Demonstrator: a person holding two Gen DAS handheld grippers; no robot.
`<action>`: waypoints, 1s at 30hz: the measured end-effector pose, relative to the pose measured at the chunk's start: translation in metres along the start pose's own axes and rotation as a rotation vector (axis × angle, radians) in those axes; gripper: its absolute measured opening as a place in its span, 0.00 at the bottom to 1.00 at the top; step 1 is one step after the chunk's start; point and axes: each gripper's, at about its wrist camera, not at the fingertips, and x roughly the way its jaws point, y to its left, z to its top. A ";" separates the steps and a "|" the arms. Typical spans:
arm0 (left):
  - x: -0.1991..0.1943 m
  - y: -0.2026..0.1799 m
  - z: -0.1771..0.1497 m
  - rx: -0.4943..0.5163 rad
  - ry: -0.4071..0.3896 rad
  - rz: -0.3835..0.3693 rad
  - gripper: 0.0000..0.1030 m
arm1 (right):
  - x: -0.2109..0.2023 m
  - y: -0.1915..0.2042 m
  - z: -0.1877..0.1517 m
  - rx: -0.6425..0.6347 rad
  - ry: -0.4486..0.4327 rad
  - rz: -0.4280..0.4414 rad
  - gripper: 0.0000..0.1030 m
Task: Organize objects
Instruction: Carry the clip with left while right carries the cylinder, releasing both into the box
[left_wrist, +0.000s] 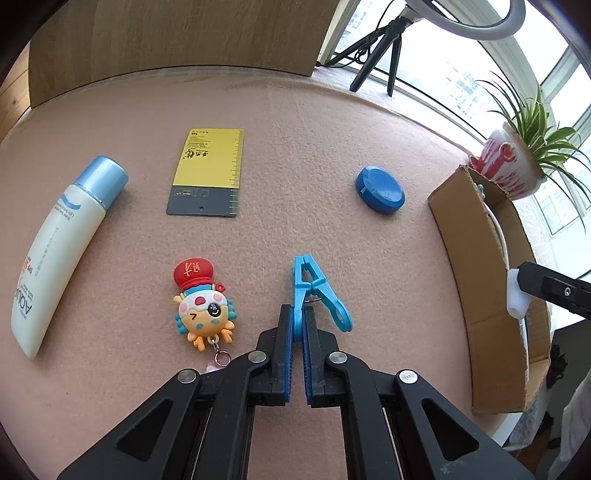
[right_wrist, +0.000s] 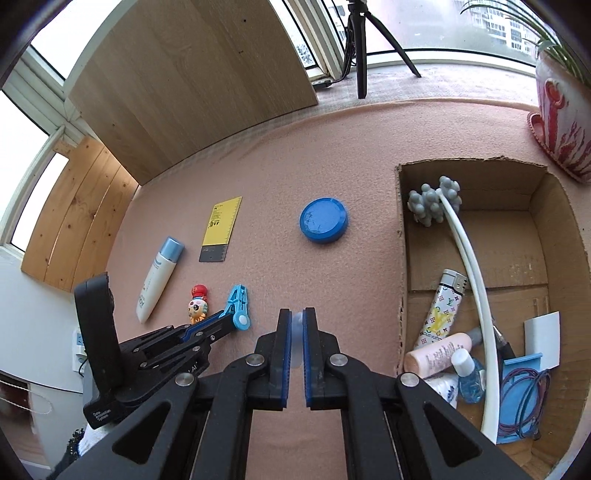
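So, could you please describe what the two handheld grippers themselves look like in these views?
Both match: the left gripper and right gripper have matte black linkage arms with triangular cut-outs, joined by round silver pivot pins. Their straight black fingers are lined with ribbed blue pads. In the right wrist view, the left gripper carries a black boxy camera housing with small white lettering. No sleeves or cables are visible.

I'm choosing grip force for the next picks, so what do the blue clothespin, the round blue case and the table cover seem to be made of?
The blue clothespin looks like smooth moulded plastic, with a thin wire spring showing at its hinge. The round blue case seems hard plastic too, its flat top showing a mild sheen. The table cover looks like pink felt or a similar soft fabric: matte, fuzzy, faintly creased.
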 end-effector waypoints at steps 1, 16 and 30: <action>-0.003 0.000 0.001 -0.004 -0.007 -0.005 0.04 | -0.006 -0.004 -0.002 0.006 -0.007 0.000 0.05; -0.044 -0.094 0.018 0.116 -0.090 -0.175 0.04 | -0.084 -0.087 -0.040 0.138 -0.105 -0.065 0.05; -0.022 -0.193 0.002 0.265 -0.030 -0.255 0.04 | -0.090 -0.122 -0.063 0.194 -0.104 -0.077 0.05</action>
